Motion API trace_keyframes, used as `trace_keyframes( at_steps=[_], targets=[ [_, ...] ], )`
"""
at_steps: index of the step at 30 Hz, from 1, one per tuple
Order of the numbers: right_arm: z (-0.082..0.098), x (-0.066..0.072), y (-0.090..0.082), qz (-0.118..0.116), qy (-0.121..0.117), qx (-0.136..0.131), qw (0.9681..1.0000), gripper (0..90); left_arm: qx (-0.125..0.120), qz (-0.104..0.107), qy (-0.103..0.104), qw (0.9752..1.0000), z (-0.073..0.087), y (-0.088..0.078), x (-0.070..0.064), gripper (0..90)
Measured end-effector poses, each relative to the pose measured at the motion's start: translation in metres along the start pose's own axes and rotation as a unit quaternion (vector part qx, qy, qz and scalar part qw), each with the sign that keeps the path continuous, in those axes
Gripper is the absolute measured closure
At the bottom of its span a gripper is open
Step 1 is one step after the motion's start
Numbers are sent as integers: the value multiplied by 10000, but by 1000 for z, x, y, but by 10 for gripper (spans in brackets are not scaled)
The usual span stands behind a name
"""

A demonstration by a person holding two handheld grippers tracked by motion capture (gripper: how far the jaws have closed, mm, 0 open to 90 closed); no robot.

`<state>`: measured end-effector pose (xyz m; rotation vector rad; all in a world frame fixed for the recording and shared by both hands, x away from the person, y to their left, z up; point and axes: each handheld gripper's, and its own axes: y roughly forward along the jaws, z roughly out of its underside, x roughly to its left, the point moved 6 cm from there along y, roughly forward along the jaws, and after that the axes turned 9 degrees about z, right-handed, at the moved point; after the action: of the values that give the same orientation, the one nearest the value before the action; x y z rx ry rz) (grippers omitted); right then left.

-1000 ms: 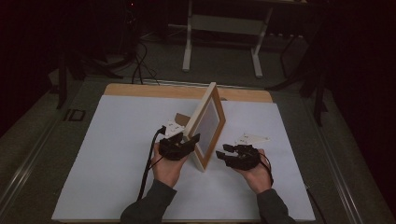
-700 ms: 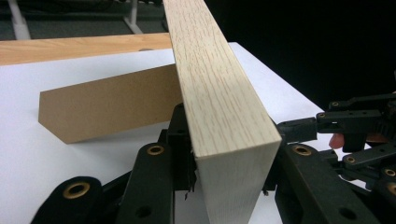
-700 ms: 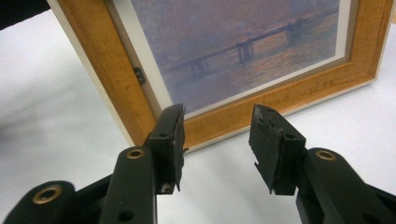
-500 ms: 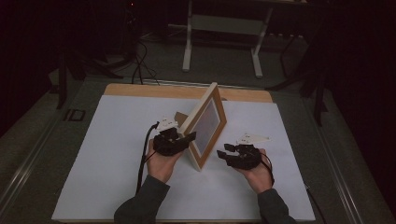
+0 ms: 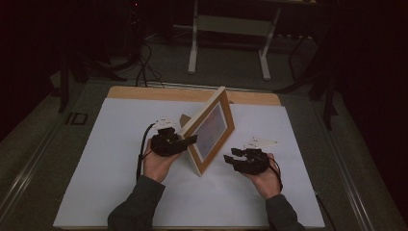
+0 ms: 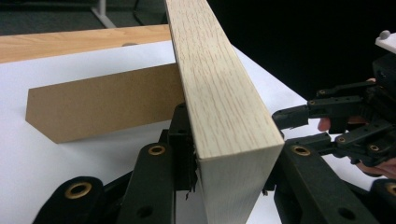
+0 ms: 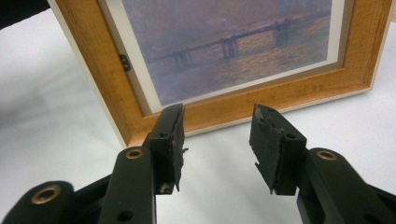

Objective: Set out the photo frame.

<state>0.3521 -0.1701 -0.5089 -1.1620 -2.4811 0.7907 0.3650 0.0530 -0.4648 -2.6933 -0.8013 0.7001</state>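
Observation:
A wooden picture frame (image 5: 211,130) holding a purple bridge print (image 7: 224,42) stands tilted on the white tabletop (image 5: 110,192), propped by a brown easel back (image 6: 107,102). My left gripper (image 5: 190,140) is shut on the frame's near side edge (image 6: 219,93), one jaw on the back face and one on the front. My right gripper (image 5: 230,158) is open in front of the frame's lower rail (image 7: 233,109), a short way off it, with nothing between its fingers. That right gripper (image 6: 287,128) also appears past the frame in the left gripper view.
A wooden strip (image 5: 192,94) runs along the table's far edge. Beyond it, on the dark floor, stand a white desk base (image 5: 228,43) and cables (image 5: 144,67). White tabletop lies open to the left and at the front.
My left hand has shifted a little to the left with the frame's near edge in its grip, so the frame has swung slightly. The right hand has stayed where it was.

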Motion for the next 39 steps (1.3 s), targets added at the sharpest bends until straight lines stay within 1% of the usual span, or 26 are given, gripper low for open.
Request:
trace_keyframes(
  at_steps=[4, 7, 10, 12, 15, 17, 19, 21, 24, 27, 30, 32, 36, 39],
  targets=[
    [0, -1, 0, -2, 13, -8, 10000, 542, 22, 136, -29, 9999, 0, -3, 4, 692],
    [-1, -2, -1, 13, 16, -22, 10000, 542, 54, 243, -1, 9997, 0, -5, 7, 692],
    [-2, -3, -1, 32, 27, -28, 10000, 542, 84, 378, -23, 9992, 0, -8, 10, 695],
    [-3, -3, 0, 37, 47, -31, 10000, 542, 111, 449, 7, 9989, 0, -9, 12, 694],
    [-8, -2, 1, 34, -12, -59, 10000, 541, 156, 554, 36, 9983, -1, -11, 14, 695],
    [-11, -1, 2, 37, -41, -69, 10000, 541, 179, 644, 17, 9978, -1, -12, 16, 698],
    [-15, 0, 4, 36, -81, -89, 9999, 542, 201, 726, 7, 9972, -1, -14, 18, 701],
    [-18, 0, 8, 56, -150, -55, 9999, 542, 224, 820, -8, 9964, -2, -15, 21, 704],
    [-23, -2, 12, 165, -309, -13, 9994, 542, 300, 917, 35, 9953, -2, -17, 24, 705],
    [-31, -6, 12, 216, -313, -48, 9993, 542, 366, 994, 77, 9943, -4, -20, 27, 710],
    [-38, -11, 13, 266, -289, -74, 9992, 541, 381, 1128, 35, 9929, -6, -21, 32, 733],
    [-41, -13, 13, 267, -278, -103, 9992, 540, 400, 1203, 28, 9919, -7, -22, 36, 737],
    [-44, -15, 16, 282, -249, -131, 9992, 537, 490, 1279, 99, 9905, -8, -23, 39, 739],
    [-45, -18, 18, 301, -208, -127, 9992, 538, 535, 1385, 123, 9888, -9, -24, 42, 739]
  ],
)
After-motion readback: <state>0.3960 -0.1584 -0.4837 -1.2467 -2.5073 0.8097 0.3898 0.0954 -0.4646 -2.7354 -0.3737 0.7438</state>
